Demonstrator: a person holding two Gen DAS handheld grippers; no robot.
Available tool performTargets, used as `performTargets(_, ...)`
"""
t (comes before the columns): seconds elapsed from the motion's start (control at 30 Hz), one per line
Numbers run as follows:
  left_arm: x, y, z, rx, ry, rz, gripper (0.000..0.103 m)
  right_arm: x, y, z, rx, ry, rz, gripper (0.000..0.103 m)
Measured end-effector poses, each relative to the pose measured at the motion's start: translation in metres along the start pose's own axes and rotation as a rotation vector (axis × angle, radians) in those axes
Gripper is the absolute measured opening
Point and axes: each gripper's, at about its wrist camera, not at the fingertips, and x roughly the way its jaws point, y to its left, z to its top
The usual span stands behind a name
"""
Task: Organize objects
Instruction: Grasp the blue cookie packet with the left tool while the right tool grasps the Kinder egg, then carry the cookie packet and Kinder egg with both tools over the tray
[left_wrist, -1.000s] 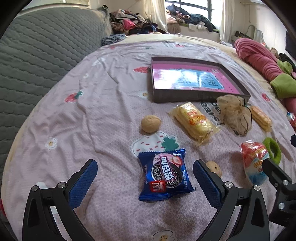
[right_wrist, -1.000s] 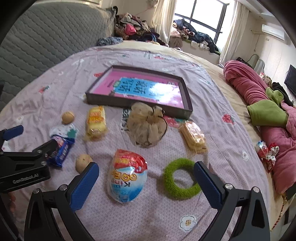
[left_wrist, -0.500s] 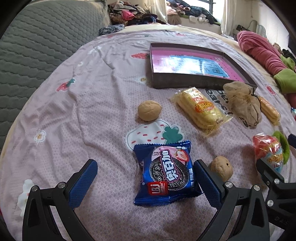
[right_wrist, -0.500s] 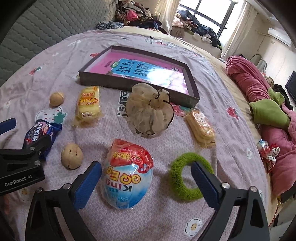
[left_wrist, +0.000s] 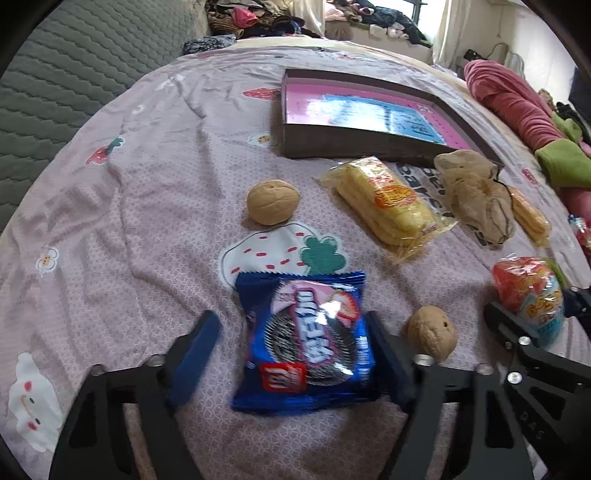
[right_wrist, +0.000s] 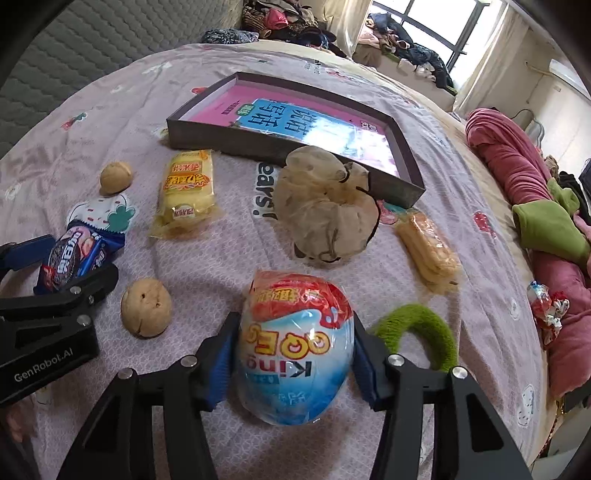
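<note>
On the pink bedsheet, a blue cookie packet (left_wrist: 303, 343) lies flat between the fingers of my left gripper (left_wrist: 291, 328). Its jaws are closing: the right pad touches the packet's edge, while the left pad stands clear of it. My right gripper (right_wrist: 294, 332) is closing on a wrapped red and blue toy egg (right_wrist: 295, 343), with both pads against its sides. The egg still rests on the sheet. The egg (left_wrist: 528, 295) also shows at the right of the left wrist view, and the packet (right_wrist: 74, 254) at the left of the right wrist view.
A shallow dark box (right_wrist: 258, 144) with a pink and blue bottom lies further back. Around it are two walnuts (left_wrist: 272, 201) (left_wrist: 431, 332), yellow cake packets (right_wrist: 186, 188) (right_wrist: 428, 247), a beige scrunchie (right_wrist: 325, 206) and a green ring (right_wrist: 424, 332). Red bedding (right_wrist: 517, 158) lies at the right.
Both grippers have sunk toward the sheet and narrowed from wide open. The left now brackets the cookie packet closely, and the right pads have come in against the egg.
</note>
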Motion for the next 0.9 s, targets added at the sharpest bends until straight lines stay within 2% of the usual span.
performTargets(0.03,0.000,-0.001,0.000,0.001,0.001,-0.005,0.062,0.000,0.001,-0.001,-0.003,-0.006,0.002,0.054)
performTargets(0.17,-0.001,-0.002,-0.002,0.005,0.001,-0.008,0.059,-0.005,-0.003,-0.001,0.020,-0.022,0.038,0.054)
performTargets(0.4,-0.006,0.004,-0.003,-0.026,0.000,-0.052,0.058,-0.017,-0.011,-0.004,0.045,-0.047,0.071,0.054)
performTargets(0.9,-0.030,-0.009,-0.009,0.002,-0.040,-0.031,0.058,-0.027,-0.023,-0.018,0.082,-0.055,0.117,0.054)
